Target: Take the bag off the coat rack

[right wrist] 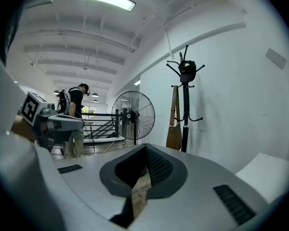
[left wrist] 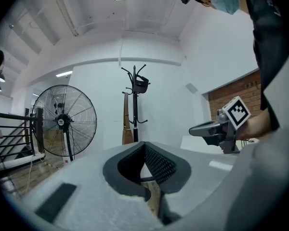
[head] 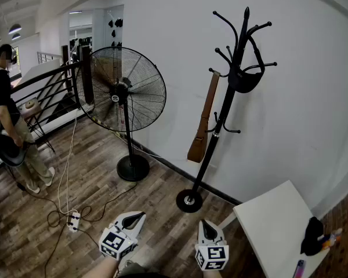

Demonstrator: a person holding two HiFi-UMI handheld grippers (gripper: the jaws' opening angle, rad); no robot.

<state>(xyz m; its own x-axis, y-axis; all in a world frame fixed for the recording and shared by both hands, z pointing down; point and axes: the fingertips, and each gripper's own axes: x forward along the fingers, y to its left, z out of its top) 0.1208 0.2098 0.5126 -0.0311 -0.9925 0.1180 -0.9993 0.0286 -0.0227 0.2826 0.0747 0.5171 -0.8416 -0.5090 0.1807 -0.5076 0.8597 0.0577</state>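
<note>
1. Your left gripper [head: 133,219] and right gripper [head: 208,227] are both clenched shut on nothing, held low before you
2. The coat rack [head: 220,120] stands ahead against the wall, well apart from both, with the right gripper slightly nearer
3. The brown bag [head: 198,146] hangs left of the pole, its strap running steeply up to a hook, so it likely needs lifting upward; a black bag [head: 246,81] hangs higher

Brown bag [head: 198,146], black coat rack [head: 225,106], black fan [head: 120,90], white wall [head: 301,97], brown plank floor [head: 162,204]
</note>
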